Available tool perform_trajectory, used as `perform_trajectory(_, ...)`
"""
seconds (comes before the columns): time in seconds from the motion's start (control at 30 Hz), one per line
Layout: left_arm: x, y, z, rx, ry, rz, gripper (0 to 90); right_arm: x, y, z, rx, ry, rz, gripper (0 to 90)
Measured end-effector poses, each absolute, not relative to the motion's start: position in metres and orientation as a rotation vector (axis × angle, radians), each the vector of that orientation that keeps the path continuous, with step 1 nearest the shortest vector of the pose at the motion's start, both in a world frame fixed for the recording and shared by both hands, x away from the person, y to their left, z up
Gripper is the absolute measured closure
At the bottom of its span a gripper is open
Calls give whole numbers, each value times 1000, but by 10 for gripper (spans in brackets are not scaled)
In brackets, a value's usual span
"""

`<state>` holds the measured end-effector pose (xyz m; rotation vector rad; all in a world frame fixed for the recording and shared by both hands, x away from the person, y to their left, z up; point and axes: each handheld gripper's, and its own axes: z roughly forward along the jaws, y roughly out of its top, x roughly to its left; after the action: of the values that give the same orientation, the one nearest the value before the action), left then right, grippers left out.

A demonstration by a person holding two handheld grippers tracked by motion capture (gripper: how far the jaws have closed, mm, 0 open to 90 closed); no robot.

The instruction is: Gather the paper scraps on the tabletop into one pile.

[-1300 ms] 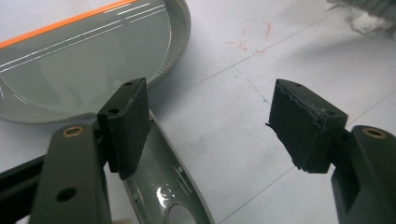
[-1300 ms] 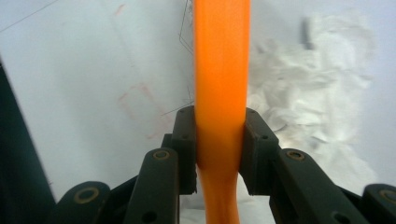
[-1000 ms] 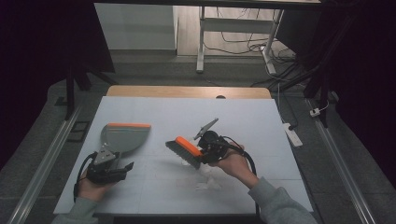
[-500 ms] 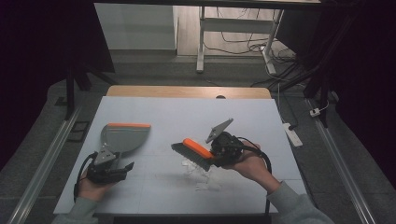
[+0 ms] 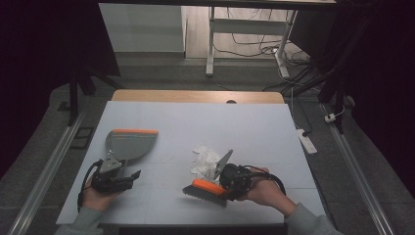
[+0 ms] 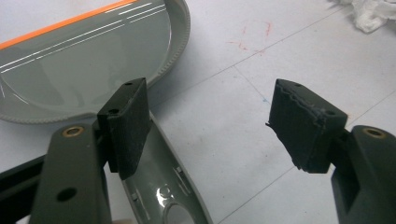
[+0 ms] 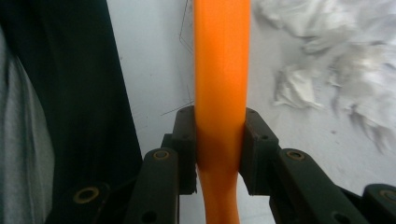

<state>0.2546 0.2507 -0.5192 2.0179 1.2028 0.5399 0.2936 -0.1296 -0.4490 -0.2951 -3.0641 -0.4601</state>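
Note:
A grey dustpan (image 5: 131,143) with an orange lip lies flat at the table's left, its handle pointing toward me. My left gripper (image 5: 115,175) stands open at that handle. In the left gripper view the dustpan handle (image 6: 159,186) runs under the left pad (image 6: 125,126), and the gripper (image 6: 212,116) has wide-apart jaws. My right gripper (image 5: 234,178) is shut on the orange back of a hand brush (image 5: 206,188), bristles down on the table. Crumpled white paper (image 5: 205,159) lies just beyond the brush. The right gripper (image 7: 219,135) clamps the orange brush back (image 7: 220,65), with the paper (image 7: 327,56) beside it.
The white table top (image 5: 195,122) has a wooden strip along its far edge (image 5: 195,96). Metal rails run on the floor at both sides, and a power strip (image 5: 306,141) lies off the right edge. Faint pen marks (image 6: 254,39) show on the surface.
My right gripper has carried the brush toward me, from the far side of the paper to its near side, and lowered it. The left gripper and dustpan have stayed still.

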Motion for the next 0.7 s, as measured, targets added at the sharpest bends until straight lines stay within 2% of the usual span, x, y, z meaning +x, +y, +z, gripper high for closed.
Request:
perform_trajectory(0.47, 255, 251, -519, 2020, 1202, 543, 299, 338, -110, -447, -266, -3269, -440, 704)
perform_trajectory(0.7, 254, 253, -520, 2011, 1208, 545, 300, 345, -116, -437, -341, -3228, -606, 703)
